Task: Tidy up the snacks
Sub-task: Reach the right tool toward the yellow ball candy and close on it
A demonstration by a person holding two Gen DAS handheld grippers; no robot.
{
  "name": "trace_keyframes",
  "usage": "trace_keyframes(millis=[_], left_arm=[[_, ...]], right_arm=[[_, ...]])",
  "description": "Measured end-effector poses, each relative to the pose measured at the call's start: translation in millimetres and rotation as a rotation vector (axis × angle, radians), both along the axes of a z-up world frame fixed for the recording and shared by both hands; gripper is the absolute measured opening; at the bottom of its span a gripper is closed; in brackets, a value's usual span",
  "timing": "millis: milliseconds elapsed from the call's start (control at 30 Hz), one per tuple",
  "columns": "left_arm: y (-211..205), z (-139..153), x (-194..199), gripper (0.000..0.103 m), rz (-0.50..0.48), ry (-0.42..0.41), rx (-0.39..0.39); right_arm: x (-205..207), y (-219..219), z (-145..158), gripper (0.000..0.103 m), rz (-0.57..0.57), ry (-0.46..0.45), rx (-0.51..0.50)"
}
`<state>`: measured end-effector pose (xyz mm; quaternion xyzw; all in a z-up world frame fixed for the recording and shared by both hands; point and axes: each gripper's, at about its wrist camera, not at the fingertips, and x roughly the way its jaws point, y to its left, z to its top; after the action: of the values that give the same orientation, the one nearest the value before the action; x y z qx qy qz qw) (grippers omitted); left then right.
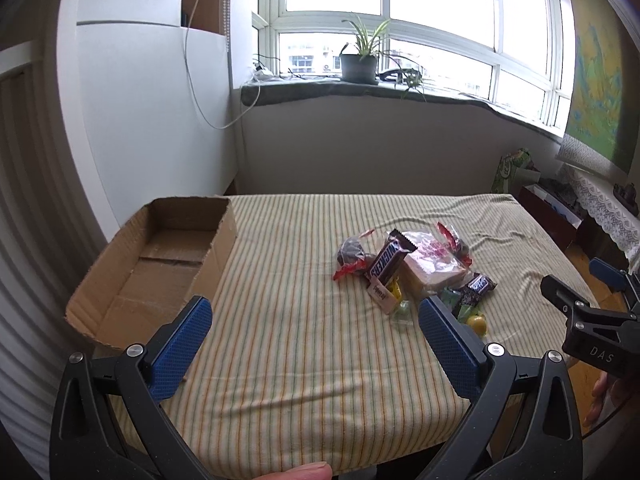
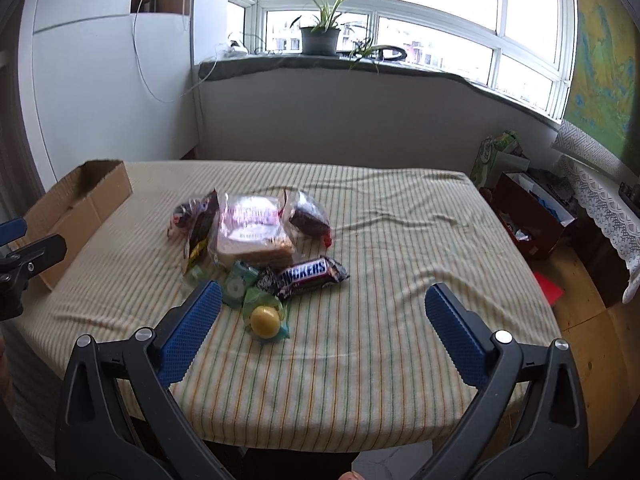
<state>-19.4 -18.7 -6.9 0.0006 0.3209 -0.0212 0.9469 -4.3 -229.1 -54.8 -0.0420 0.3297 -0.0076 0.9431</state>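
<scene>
Cardboard box (image 1: 160, 264) (open-topped) holding nothing, snacks (image 1: 412, 272) heaped beside it

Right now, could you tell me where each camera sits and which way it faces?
Left wrist: on the left gripper, facing the window over the cardboard box and snack pile; a fingertip shows below.
Right wrist: on the right gripper, right of the pile, facing likewise.
Shared: striped tablecloth, box, snacks, each other's gripper.
</scene>
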Motion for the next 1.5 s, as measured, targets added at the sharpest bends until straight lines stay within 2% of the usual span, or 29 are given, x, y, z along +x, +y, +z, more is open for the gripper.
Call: trace_keyframes(millis=[167,333,400,600,733,933,1033,1067,1167,1233,1367,1433,1500], left_arm=[[-16,-59,20,0.103,-0.039,0.124,0.006],[-20,-119,28,0.103,-0.063,0.263,0.009],[-17,-122,23,0.103,-0.075,0.221,-0.011],[-11,-129,10,0.103,-0.119,0.137,-0.028],[-8,-133,3,0.103,-0.142,0.066,-0.037],[-15,-126,19,0.103,-0.175,0.089,-0.027],[-26,-118,40,0.103,-0.224,0.098,-0.068],[-28,-115,47,0.103,-0.237,0.1,-0.092],[-34,-109,61,0.102,-0.282,0.111,-0.139],[-36,-110,65,0.102,-0.307,0.129,-0.147],[-44,-112,77,0.087,-0.356,0.187,-0.198],[-51,-112,80,0.083,-0.365,0.194,-0.184],[-56,-112,82,0.077,-0.375,0.192,-0.184]], right_arm=[[6,-6,-56,0.103,-0.007,0.133,-0.005],[-2,-11,-88,0.103,-0.009,0.175,0.023],[-9,-15,-90,0.103,-0.012,0.147,0.053],[-21,-14,-95,0.103,0.016,0.041,0.049],[-15,-13,-93,0.103,0.018,0.044,0.049],[13,-2,-86,0.103,0.068,0.032,0.04],[26,7,-76,0.1,0.118,0.001,0.047],[29,11,-75,0.099,0.133,-0.002,0.034],[39,18,-78,0.084,0.178,0.016,0.008],[44,18,-81,0.069,0.208,0.034,0.026],[45,16,-85,0.063,0.257,0.037,0.037],[44,14,-85,0.045,0.281,0.038,0.044],[43,11,-84,0.035,0.292,0.042,0.055]])
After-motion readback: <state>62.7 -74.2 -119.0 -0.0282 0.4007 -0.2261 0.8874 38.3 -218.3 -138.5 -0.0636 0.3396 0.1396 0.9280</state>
